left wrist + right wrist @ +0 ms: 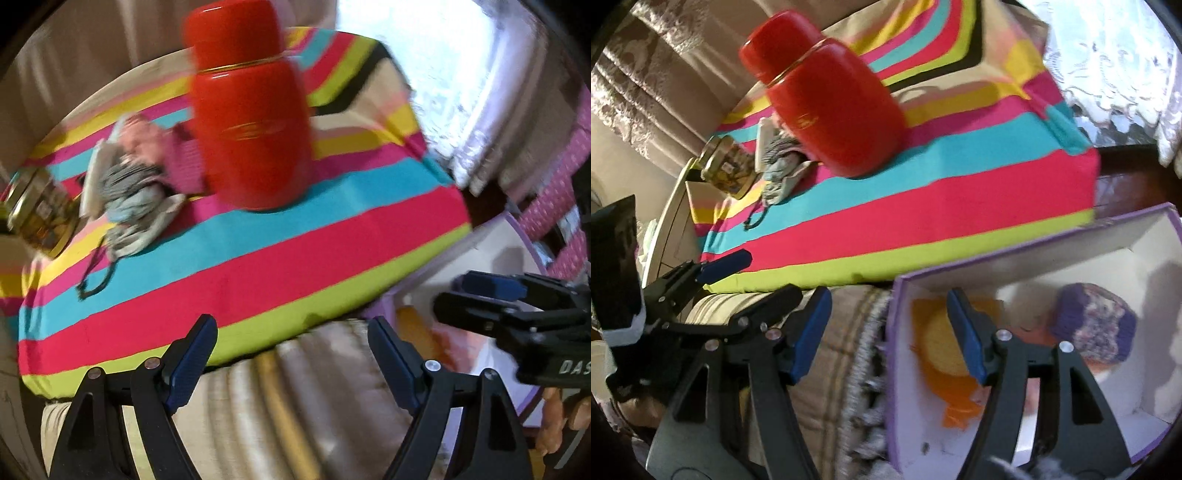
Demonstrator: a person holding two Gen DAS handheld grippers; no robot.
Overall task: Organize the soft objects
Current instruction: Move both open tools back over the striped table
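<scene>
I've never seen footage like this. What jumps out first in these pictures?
A big glossy red flask stands upright on a table covered by a brightly striped cloth, with a crumpled heap of soft fabrics and a gold-lidded jar to its left. Beside the table's near edge, a purple-rimmed white box already holds a yellow-orange item and a purple knitted one. Both the left gripper and right gripper are open and empty.

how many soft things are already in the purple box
2 that I can make out: a yellow-orange cloth at the box's left end, partly behind the right gripper's finger, and a purple knitted piece toward its right end. More may sit hidden beneath the gripper.
</scene>
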